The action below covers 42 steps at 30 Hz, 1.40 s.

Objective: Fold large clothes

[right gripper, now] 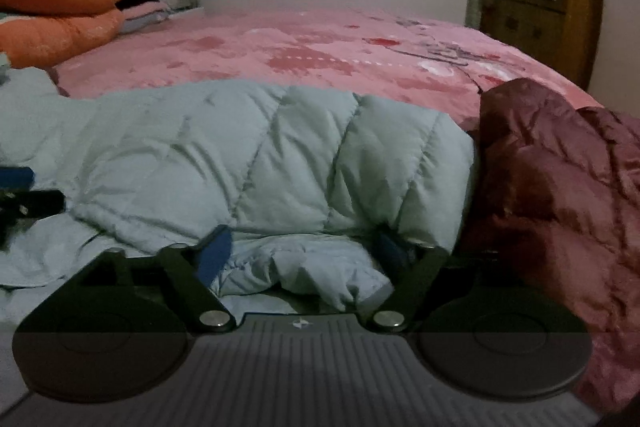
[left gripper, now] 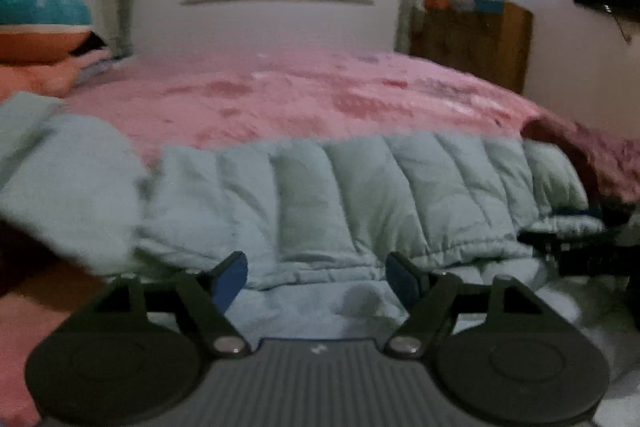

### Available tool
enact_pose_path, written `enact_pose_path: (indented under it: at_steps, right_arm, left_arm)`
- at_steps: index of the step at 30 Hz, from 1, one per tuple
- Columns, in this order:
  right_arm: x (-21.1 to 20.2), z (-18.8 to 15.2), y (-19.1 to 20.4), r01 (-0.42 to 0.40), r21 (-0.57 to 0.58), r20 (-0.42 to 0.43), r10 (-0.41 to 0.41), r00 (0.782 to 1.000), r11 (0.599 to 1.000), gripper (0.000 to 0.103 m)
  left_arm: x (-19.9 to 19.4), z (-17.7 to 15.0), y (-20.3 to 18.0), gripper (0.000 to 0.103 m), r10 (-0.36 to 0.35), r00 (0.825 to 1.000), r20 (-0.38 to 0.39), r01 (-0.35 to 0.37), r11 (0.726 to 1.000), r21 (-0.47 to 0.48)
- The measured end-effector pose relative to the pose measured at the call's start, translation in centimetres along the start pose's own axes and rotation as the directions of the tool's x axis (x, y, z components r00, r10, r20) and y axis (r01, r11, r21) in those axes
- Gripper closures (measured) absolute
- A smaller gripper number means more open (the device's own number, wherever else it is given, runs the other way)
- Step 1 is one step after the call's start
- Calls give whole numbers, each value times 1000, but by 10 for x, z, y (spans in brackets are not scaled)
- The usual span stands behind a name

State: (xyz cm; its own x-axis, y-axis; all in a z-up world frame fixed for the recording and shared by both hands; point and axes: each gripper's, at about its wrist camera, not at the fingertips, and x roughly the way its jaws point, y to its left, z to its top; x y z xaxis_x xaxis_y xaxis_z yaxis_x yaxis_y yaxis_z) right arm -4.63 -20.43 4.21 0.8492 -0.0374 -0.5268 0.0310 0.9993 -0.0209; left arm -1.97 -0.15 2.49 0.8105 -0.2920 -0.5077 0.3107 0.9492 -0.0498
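Nearest the lens in each wrist view sits the ribbed grey body of the gripper itself, with black arms reaching forward to blue-padded fingers. The left gripper [left gripper: 316,277] has its jaws spread wide, and the gathered hem of the pale mint-green quilted puffer coat [left gripper: 360,195] lies in the gap without either pad pressing on it. The right gripper [right gripper: 306,253] is likewise agape: a rumpled bit of the coat's lining bunches between the fingers, and though the right pad is partly tucked under a puffy fold, nothing looks clamped.

Outward from the jaws, the coat lies across the near edge of the pink patterned bedspread [right gripper: 320,47], its body doubled over into a thick roll running side to side. At the left edge of the left view a loose part of the coat, possibly a sleeve, sticks out unfolded. A dark maroon shiny padded garment [right gripper: 560,179] touches the coat's right end, crumpled and seemingly untouched.

My reading: one lengthwise fold of the coat is down and both grippers have let go; the loose end still wants tucking, perhaps another fold, and the maroon piece remains entirely to do.
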Motion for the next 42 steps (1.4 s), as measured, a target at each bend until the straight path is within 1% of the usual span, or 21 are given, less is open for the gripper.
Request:
enact_pose_path:
  at_steps: [2,4,6,8,12,16,17,18,21,23,25,26,27,32,34,37,38,39,40,42]
  right_arm:
    - [-11,0,3,14,2,4,-14,1000,1000,2]
    - [-24,0,6,26,14,9,-26,1000,1000,0]
    - [-38,1,11,30,27,14,-30,999,999,0]
    - [-53,4,19,16,43,18,-17,1000,999,0]
    - [-70,12,43,-62,94,9,62,998,994,0]
    - [-67,31,82,-180,118,0,181,983,976,0]
    - [-65,37,93,-222,122,2,223,975,967,0]
    - [-60,45,105,-274,127,3,276,961,953,0]
    - [-41,67,138,-405,150,1,410,912,902,0]
    - [-23,83,160,-482,170,5,489,873,859,0]
    - [-3,96,182,-550,181,20,557,831,815,0]
    - [9,102,189,-569,182,22,575,818,802,0]
    - [21,106,201,-590,191,23,597,802,785,0]
    - [76,112,241,-649,301,11,678,735,699,0]
    - [90,113,257,-664,329,15,699,715,672,0]
    - [103,114,278,-687,338,24,724,689,643,0]
    - [109,117,284,-694,337,31,729,684,636,0]
    - [106,118,287,-695,337,36,729,683,635,1]
    - [111,120,292,-697,339,41,730,682,632,1]
    - [116,122,297,-705,348,53,738,673,618,5]
  left_arm:
    - [-21,0,16,23,28,999,15,-27,997,-74]
    - [-36,0,32,21,85,996,29,-80,988,-135]
    - [-50,-1,51,18,166,985,39,-156,970,-187]
    - [-59,-4,71,14,222,974,53,-204,952,-228]
    - [-63,-14,109,14,295,955,21,-276,914,-297]
    - [-60,-22,132,14,311,950,-10,-294,890,-350]
    - [-61,-22,137,14,314,950,-5,-294,886,-358]
    - [-63,-22,138,14,321,947,3,-298,881,-366]
    - [-69,-17,151,14,352,936,29,-310,859,-408]
    - [-74,-18,162,14,379,924,42,-322,836,-445]
    - [-79,-18,173,14,418,907,47,-349,809,-473]
    - [-81,-19,181,14,443,895,41,-368,789,-491]
    - [-80,-19,187,14,458,889,35,-378,773,-509]
    - [-83,-27,219,14,489,872,-10,-390,683,-617]
    - [-85,-29,228,14,497,867,-20,-394,662,-638]
    - [-89,-32,238,14,505,862,-34,-395,629,-669]
    - [-90,-33,240,14,503,863,-38,-392,622,-678]
    - [-91,-34,242,14,502,864,-41,-389,612,-688]
    - [-92,-35,242,14,503,863,-42,-388,608,-693]
    - [-93,-35,243,14,506,861,-44,-391,605,-694]
